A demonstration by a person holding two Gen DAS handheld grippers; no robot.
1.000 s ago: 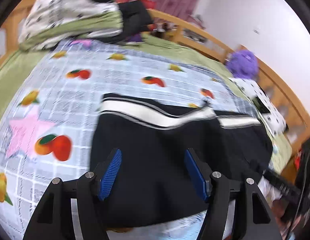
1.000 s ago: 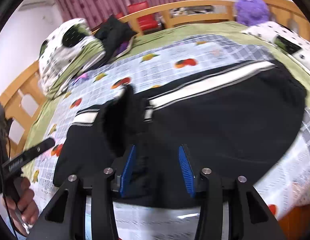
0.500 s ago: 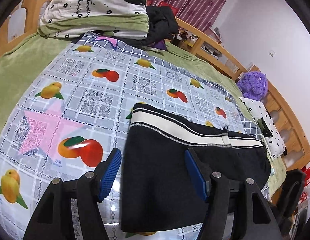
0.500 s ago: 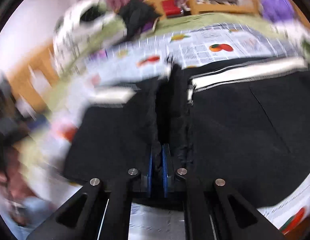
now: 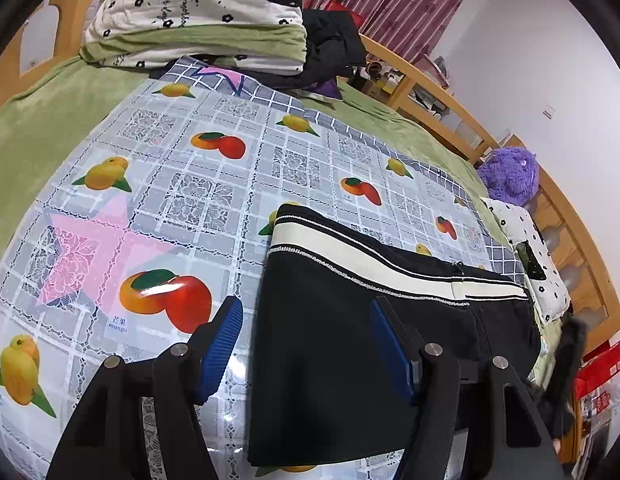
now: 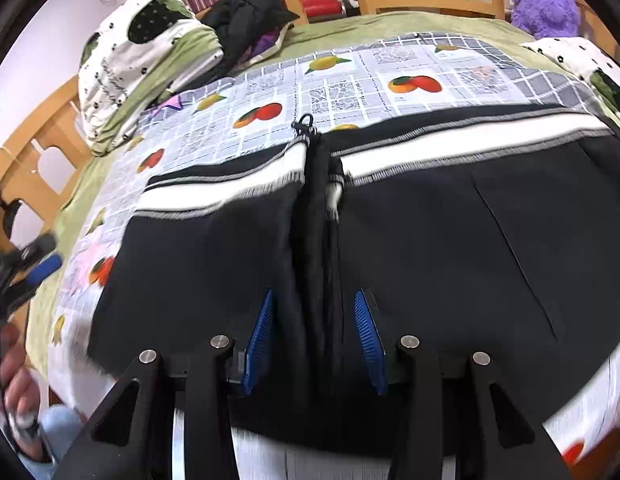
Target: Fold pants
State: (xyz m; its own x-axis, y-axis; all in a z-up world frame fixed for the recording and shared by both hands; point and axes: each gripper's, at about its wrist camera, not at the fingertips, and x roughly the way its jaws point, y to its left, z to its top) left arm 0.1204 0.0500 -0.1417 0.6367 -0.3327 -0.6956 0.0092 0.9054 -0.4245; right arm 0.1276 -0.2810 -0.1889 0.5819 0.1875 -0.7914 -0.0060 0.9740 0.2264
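On the fruit-print cloth (image 5: 190, 200) covering the bed (image 5: 50, 120), found the pants (image 6: 449, 240) spread flat and dark, with the white waistband (image 6: 469, 136) along the far edge and the near edge toward both grippers. Judged the task as partly done at most: smoothed and squared on the cloth, perhaps with one layer already lapped over another on the left side, though could not tell that for sure. Saw no neat final bundle, so reckoned at least one more fold left to make, probably across the middle line.

Noted a raised ridge of fabric (image 6: 317, 240) running from the zip pull (image 6: 306, 122) straight toward the right gripper (image 6: 313, 312). Found that gripper's jaws just opened, the blue pads apart on either side of the ridge and not pressing it, so gripping nothing.

Found the left gripper (image 5: 306, 320) open as well, held just above the pants' left edge: one pad over bare cloth, the other over black fabric, neither seen touching. Gripped nothing there either.
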